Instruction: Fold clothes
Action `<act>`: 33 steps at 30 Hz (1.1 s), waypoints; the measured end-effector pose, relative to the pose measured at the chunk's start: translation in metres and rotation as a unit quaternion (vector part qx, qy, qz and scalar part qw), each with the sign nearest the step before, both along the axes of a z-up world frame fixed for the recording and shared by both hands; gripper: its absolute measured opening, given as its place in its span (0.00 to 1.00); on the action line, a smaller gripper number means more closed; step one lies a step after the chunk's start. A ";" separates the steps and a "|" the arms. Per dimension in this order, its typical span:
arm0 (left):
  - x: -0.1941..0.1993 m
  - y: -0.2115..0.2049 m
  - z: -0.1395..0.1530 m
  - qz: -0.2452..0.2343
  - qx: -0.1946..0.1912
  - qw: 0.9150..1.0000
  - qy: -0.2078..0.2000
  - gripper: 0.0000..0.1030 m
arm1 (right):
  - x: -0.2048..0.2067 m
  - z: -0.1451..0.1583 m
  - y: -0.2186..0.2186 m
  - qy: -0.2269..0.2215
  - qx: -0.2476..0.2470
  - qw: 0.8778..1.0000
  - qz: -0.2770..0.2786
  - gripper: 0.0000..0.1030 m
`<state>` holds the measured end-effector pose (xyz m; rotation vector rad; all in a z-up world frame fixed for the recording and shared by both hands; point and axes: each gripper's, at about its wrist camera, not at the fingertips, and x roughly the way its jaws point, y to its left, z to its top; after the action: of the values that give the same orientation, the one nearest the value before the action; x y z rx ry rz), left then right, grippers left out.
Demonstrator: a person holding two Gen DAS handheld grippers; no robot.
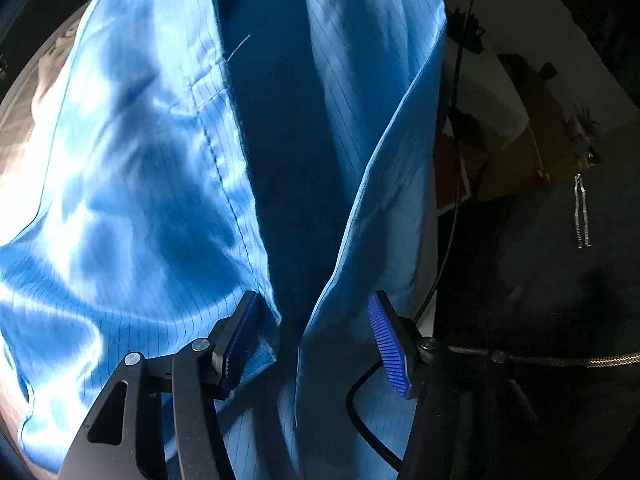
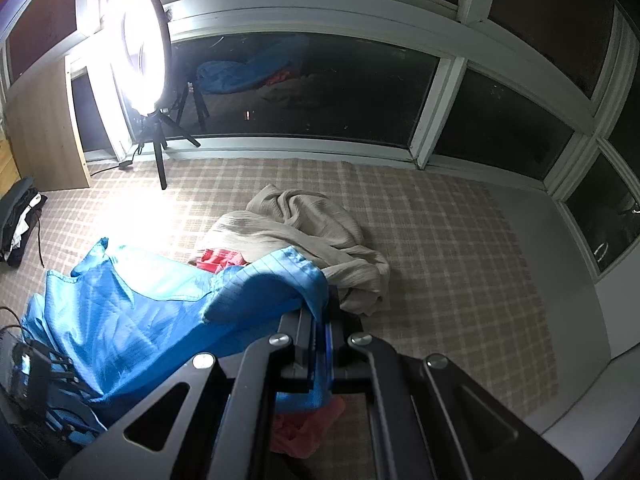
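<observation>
A shiny blue pinstriped garment (image 1: 168,184) fills the left wrist view, hanging in folds with its front edges parted. My left gripper (image 1: 316,344) is open, its blue pads either side of the garment's lower edge without clamping it. In the right wrist view the same blue garment (image 2: 132,312) drapes from my right gripper (image 2: 320,344), which is shut on its corner and holds it above the checked mat (image 2: 440,240).
A beige garment (image 2: 304,232) lies crumpled mid-mat with a red garment (image 2: 218,258) beside it; more red cloth (image 2: 308,428) lies under the gripper. A lit ring light on a tripod (image 2: 140,48) stands at back left by the windows (image 2: 320,92). Dark clothes (image 2: 20,220) lie at the left.
</observation>
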<state>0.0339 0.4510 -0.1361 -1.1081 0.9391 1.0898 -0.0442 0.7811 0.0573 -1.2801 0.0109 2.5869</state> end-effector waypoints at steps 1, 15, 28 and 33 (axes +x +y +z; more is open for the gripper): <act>0.001 0.000 -0.002 0.000 -0.001 1.000 0.000 0.48 | -0.001 0.000 0.000 -0.001 0.000 1.000 0.002 0.03; 0.009 -0.020 0.004 0.035 0.034 0.999 0.016 0.03 | 0.005 -0.003 0.001 -0.010 -0.002 1.000 0.006 0.03; -0.014 -0.131 0.163 0.143 0.140 0.979 0.045 0.01 | 0.017 0.036 -0.022 0.038 -0.006 0.999 0.017 0.03; -0.053 -0.190 0.181 0.208 0.134 0.961 0.122 0.02 | 0.013 0.051 -0.047 0.069 -0.016 0.997 0.039 0.03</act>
<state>-0.0195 0.2612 0.0445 -0.9821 0.7305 1.6776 -0.0312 0.7345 0.1079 -1.1316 0.0285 2.7487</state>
